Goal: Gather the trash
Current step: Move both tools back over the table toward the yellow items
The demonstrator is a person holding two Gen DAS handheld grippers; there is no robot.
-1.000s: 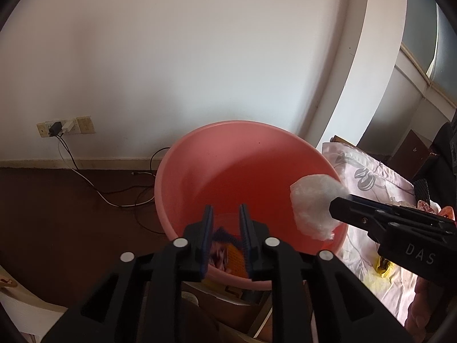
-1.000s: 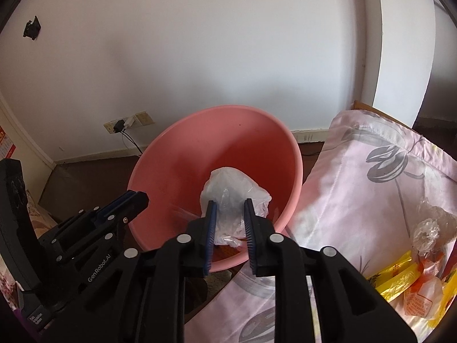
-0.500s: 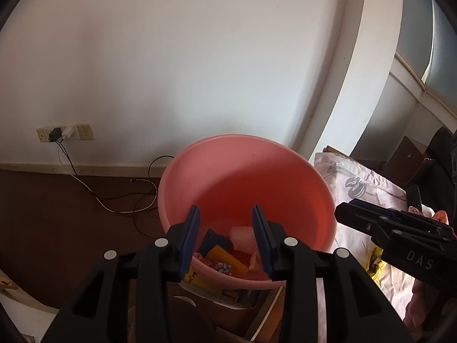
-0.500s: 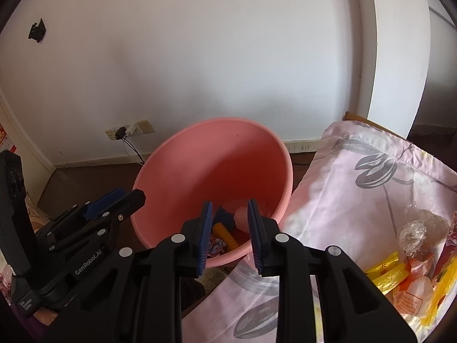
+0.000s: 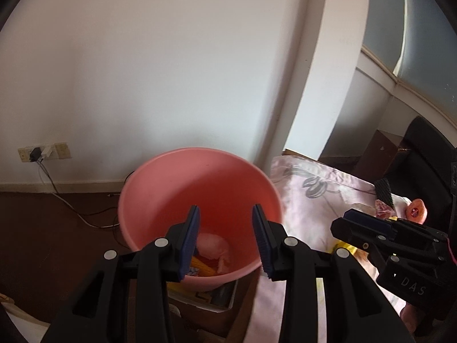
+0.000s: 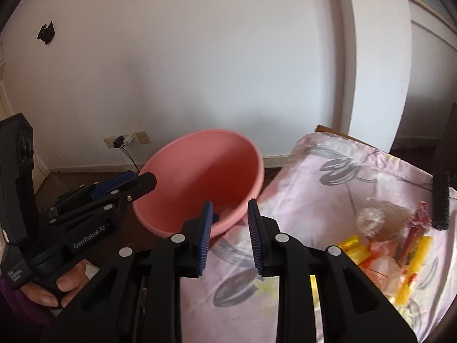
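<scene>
A pink plastic basin (image 5: 200, 177) stands on a box beside the bed and holds a crumpled white bag (image 5: 212, 245) and yellow wrappers (image 5: 201, 267). My left gripper (image 5: 225, 240) is open and empty in front of the basin's near rim. My right gripper (image 6: 230, 234) is open and empty over the bed edge, just right of the basin (image 6: 200, 171). Loose trash lies on the floral sheet (image 6: 314, 205): a clear crumpled bag (image 6: 374, 217), yellow wrappers (image 6: 414, 260) and a red wrapper (image 6: 418, 220).
A black cylinder (image 6: 441, 197) lies at the bed's right edge. A wall socket with a plugged cable (image 5: 37, 154) sits low on the white wall, its cord trailing over the dark floor. A cardboard box (image 5: 205, 294) is under the basin.
The right gripper let the white bag fall into the basin and opened. The left gripper opened wider. Both pulled back from the basin, the right one toward the bed.
</scene>
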